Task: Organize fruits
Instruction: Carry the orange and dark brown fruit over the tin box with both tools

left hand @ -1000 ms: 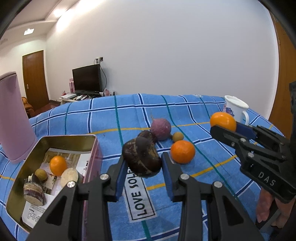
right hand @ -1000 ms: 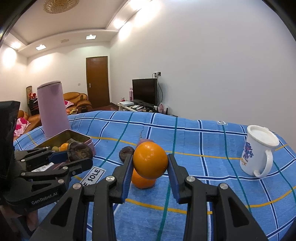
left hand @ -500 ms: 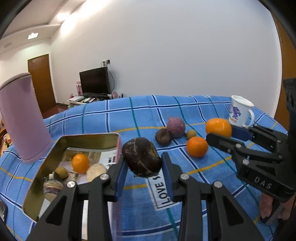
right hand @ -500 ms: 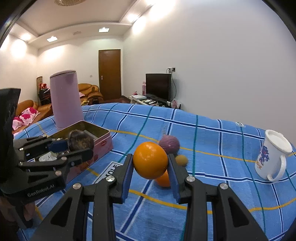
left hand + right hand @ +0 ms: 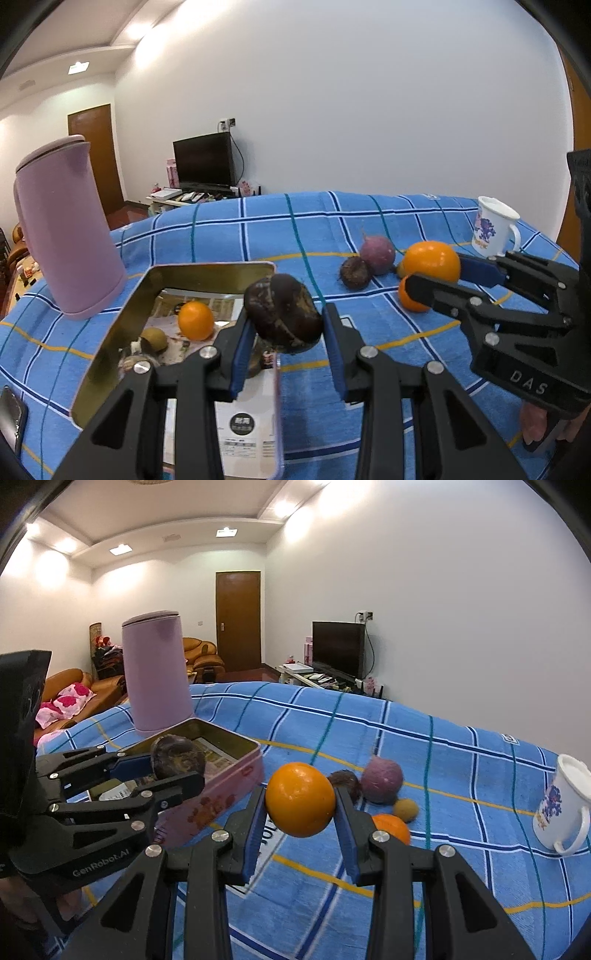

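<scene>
- Left gripper: jaws clamped on a dark brown wrinkled fruit, held in the air over the near right corner of the tin box.
- Right gripper: jaws closed on a large orange, lifted clear of the blue checked cloth.
- Inside the tin, at 10 o'clock from the left jaws: a small orange and a small brownish fruit on printed paper.
- On the cloth at 2 o'clock from the right jaws: a dark fruit, a purple round fruit, a small tan fruit, a second orange, close together.
- Pink jug behind the tin at 11 o'clock; white mug far at 3 o'clock.
</scene>
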Available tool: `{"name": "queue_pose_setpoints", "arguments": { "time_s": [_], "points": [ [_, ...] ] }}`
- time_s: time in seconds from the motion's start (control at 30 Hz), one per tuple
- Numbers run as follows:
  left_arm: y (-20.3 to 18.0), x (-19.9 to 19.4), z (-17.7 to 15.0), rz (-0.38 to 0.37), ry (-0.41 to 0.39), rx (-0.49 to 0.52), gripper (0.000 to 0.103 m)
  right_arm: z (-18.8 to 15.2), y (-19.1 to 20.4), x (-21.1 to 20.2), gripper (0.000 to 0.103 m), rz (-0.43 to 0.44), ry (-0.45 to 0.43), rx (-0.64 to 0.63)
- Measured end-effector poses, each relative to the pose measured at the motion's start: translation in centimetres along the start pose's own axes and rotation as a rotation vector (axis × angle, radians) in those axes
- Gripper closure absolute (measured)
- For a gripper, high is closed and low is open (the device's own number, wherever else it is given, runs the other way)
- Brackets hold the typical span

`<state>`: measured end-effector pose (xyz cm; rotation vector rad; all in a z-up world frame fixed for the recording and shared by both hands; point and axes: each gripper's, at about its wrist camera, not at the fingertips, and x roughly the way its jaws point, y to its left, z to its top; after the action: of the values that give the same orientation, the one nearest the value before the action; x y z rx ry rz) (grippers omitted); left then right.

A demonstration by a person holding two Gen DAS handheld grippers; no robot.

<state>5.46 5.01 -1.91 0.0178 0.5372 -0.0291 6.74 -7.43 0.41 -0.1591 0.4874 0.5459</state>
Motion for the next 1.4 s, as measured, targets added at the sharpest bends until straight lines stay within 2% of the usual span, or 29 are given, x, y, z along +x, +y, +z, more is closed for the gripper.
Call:
{"name": "queue_pose_setpoints", "arguments": {
  "time_s": [0.43, 1.4],
  "points": [
    [3.7, -0.4, 0.0, 0.057, 0.012, -0.054, 0.065, 1.4, 2.8, 1.3, 0.065, 0.039, 0.003, -0.043],
    [9.1, -0.3, -0.9, 0.153, 0.044, -0.103, 0.065, 3.0, 7.5, 4.2, 0.065, 0.134, 0.0, -0.077]
  ]
}}
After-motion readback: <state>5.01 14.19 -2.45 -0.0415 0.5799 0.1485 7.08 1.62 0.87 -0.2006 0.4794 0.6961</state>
